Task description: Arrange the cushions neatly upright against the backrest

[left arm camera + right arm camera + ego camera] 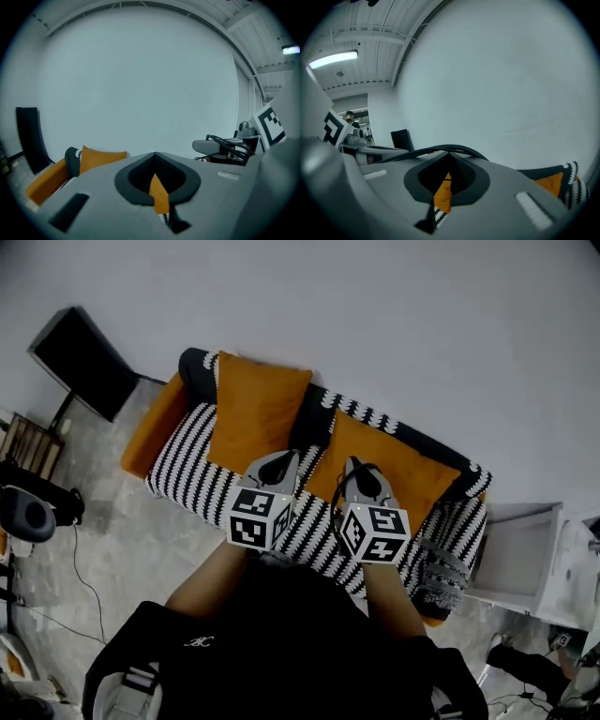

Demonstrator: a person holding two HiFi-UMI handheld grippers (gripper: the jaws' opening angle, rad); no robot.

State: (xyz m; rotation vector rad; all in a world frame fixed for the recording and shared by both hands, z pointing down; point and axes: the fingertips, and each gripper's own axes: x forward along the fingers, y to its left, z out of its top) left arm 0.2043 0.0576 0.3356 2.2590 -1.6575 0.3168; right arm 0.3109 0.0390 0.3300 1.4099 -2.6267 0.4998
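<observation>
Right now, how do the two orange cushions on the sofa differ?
The left cushion stands tall and narrow, its top above the backrest; the right cushion looks broader and sits lower. The left cushion is beside the orange armrest; the right cushion is nearer the sofa's other end. Both are plain orange and appear to lean on the backrest.

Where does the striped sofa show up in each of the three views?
Head view: the sofa runs across the centre.
Left gripper view: its orange-armed end sits at lower left.
Right gripper view: its other end, striped, sits at the lower right edge.
Shared landmark: the white wall behind it.
</observation>
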